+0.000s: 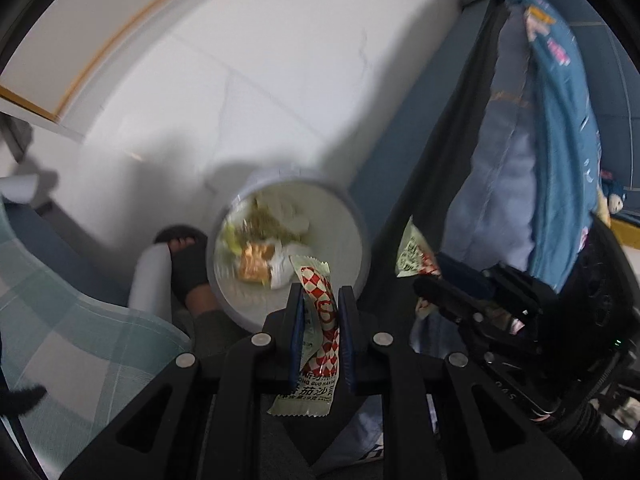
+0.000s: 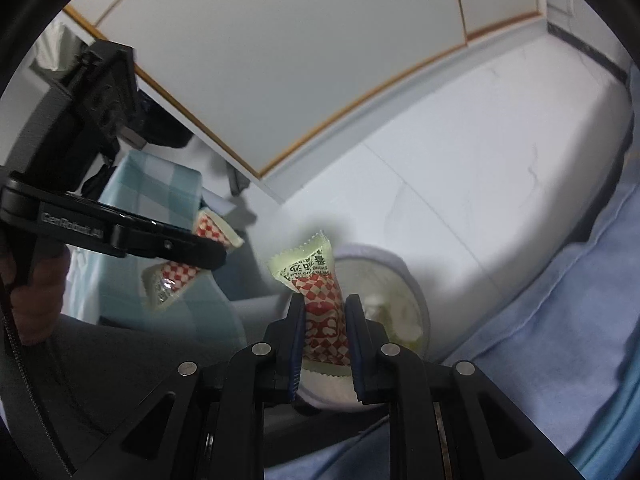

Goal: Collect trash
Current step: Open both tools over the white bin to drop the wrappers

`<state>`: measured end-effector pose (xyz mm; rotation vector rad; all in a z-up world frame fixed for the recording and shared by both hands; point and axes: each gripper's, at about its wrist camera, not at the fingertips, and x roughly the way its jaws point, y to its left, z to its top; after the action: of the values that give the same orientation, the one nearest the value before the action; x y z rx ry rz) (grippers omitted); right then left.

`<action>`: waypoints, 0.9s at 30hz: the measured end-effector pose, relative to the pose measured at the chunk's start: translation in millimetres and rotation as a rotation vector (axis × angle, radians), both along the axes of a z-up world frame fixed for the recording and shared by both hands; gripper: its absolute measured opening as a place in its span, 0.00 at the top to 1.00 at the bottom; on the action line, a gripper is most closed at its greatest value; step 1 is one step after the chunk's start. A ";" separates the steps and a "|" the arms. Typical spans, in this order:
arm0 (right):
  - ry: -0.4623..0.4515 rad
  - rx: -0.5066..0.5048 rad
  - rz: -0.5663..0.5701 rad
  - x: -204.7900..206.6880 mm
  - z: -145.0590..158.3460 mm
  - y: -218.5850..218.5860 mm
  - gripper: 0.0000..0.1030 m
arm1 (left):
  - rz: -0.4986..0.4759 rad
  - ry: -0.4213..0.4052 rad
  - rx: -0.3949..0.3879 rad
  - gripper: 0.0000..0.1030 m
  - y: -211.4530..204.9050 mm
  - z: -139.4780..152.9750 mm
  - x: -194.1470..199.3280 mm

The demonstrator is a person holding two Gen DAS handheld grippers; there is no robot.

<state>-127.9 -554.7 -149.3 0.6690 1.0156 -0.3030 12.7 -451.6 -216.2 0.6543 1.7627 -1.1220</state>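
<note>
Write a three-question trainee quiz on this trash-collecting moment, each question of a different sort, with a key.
1. True or false: the left gripper is shut on a red-checked sauce packet.
2. Multiple choice: What does the right gripper hold? A) a crumpled tissue B) a second checked packet C) nothing
3. Fill in: Below both grippers stands a white ____ with trash already inside.

Key: 1 true; 2 B; 3 bin. The left wrist view shows wrappers and scraps in the bin, and a sandalled foot beside it on the white floor.
</note>
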 end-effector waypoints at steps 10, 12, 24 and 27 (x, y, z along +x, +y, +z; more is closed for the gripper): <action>0.081 0.059 -0.006 20.4 -31.3 10.9 0.82 | -0.039 0.069 0.040 0.88 -11.7 -29.3 -0.2; 0.089 0.058 -0.011 21.2 -35.9 12.1 0.81 | -0.021 0.057 0.047 0.88 -14.1 -34.8 4.0; 0.118 0.032 -0.018 22.7 -37.8 17.3 0.74 | 0.031 0.101 0.076 0.73 -12.8 -58.1 12.2; 0.117 0.037 -0.018 22.8 -38.0 17.2 0.71 | 0.032 0.086 0.078 0.67 -10.2 -57.9 12.9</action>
<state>-105.1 -537.5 -187.3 0.7006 1.1301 -0.3424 25.6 -461.9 -274.1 0.6309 1.8915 -1.0781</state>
